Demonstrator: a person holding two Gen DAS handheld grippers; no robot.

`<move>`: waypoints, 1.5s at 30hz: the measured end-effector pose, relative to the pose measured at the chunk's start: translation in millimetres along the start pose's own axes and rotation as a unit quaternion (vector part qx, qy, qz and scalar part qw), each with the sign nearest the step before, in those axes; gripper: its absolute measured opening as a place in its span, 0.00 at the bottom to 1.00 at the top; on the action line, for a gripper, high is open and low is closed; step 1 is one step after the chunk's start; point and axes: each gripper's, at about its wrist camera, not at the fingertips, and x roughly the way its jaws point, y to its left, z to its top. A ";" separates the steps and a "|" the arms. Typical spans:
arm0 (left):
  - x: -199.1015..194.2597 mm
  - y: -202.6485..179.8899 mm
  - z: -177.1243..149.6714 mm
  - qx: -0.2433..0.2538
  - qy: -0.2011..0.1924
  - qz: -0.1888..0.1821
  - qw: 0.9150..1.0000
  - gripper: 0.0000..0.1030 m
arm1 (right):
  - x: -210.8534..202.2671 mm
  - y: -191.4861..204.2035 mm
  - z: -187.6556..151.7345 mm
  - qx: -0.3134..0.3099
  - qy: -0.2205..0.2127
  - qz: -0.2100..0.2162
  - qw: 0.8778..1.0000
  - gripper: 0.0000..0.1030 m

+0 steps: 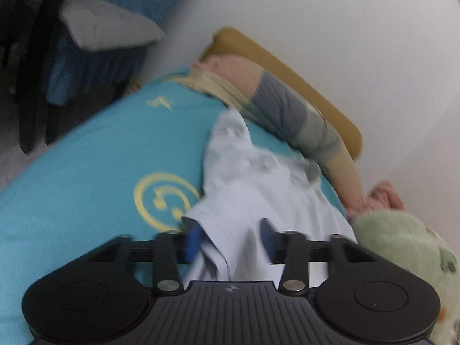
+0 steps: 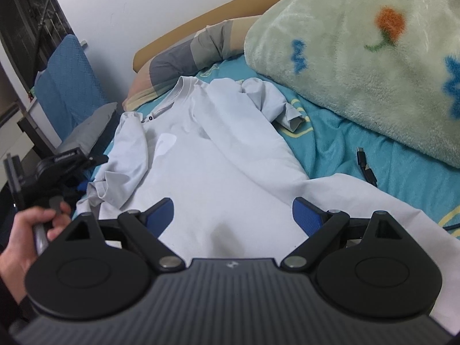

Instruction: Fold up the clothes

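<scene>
Both the left tool [image 1: 228, 240] and right tool [image 2: 233, 215] gape over the rumpled pale-blue cotton T-shirt [image 2: 207, 155], whose bunched two-o'clock sleeve [image 2: 276, 100] may, seemingly, crease into any fold.

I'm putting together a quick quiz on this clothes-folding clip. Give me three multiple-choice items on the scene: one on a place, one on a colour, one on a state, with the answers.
1. Where does the black cable lie?
A. On the bedsheet between the shirt and the green blanket
B. On top of the striped pillow
C. Inside the shirt collar

2. What colour is the bedsheet?
A. Red
B. Turquoise with yellow prints
C. Plain white

3. What state is the right gripper in?
A. Shut on a sleeve
B. Shut on the cable
C. Open above the shirt

Answers:
1 A: the black cable rests on the bedsheet, the shirt on one side and the green blanket on the other.
2 B: the bedsheet is turquoise with yellow designs.
3 C: the right gripper has its fingers spread apart with shirt cloth below.
</scene>
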 end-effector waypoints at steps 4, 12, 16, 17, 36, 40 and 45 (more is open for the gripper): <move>-8.6 4.9 29.8 0.022 -0.023 0.020 0.999 0.01 | 2.5 4.0 -0.8 -0.022 -0.008 -0.010 1.000 0.88; -32.4 8.4 151.7 0.133 -0.108 0.189 0.967 0.01 | -6.7 14.6 -1.6 -0.051 -0.036 -0.005 0.998 0.88; -21.7 29.8 191.9 0.158 -0.137 0.317 0.925 0.01 | -5.0 21.5 -3.9 -0.070 -0.040 -0.002 0.997 0.88; -17.5 42.9 193.0 0.139 -0.121 0.321 0.929 0.02 | -3.7 22.4 -4.3 -0.073 -0.040 -0.002 0.997 0.88; -215.1 -27.6 -66.7 0.039 0.304 0.114 0.945 0.51 | -37.5 31.7 -5.5 -0.094 -0.047 0.000 0.994 0.88; -234.5 -66.9 -116.4 0.095 0.364 0.107 0.920 0.51 | -69.5 30.0 -8.0 -0.091 -0.040 -0.005 0.995 0.88; -242.2 -86.0 -152.0 0.165 0.388 0.160 0.892 0.40 | -94.0 27.7 -14.3 -0.092 -0.030 -0.023 0.995 0.88</move>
